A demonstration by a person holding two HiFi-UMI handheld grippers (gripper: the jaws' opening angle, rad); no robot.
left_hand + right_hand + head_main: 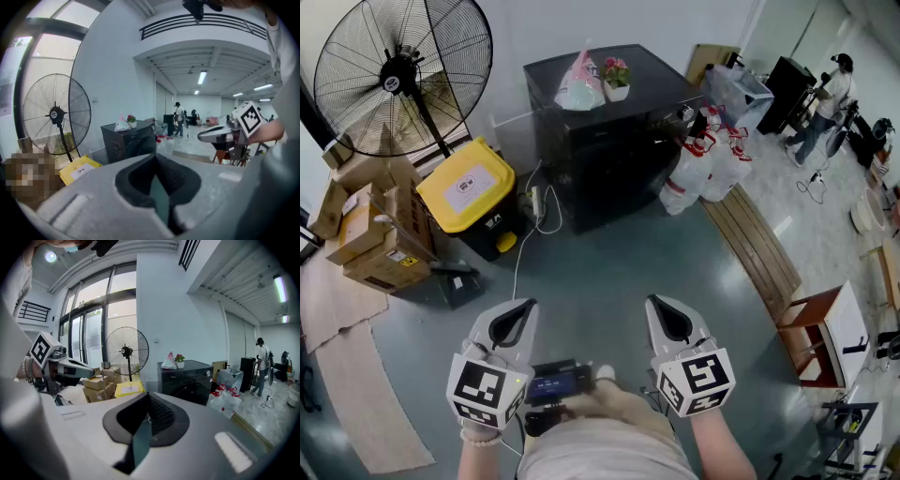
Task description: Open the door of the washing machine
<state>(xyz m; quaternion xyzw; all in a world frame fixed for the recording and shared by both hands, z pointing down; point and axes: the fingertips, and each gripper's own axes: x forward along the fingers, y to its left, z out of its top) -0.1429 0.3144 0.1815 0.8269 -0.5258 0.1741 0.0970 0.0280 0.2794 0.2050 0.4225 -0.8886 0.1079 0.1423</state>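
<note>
Though shut, both grippers (525, 307) (656, 303) nose-down.

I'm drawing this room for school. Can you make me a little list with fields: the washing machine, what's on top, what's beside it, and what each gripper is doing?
Washing machine: black, by the far wall
Door: looks shut
On top: pink bag, small flower pot
Beside it: yellow-lidded bin and big fan on one side, white bags on the other
Left gripper: shut, empty, far from the machine
Right gripper: shut, empty, far from the machine
</note>
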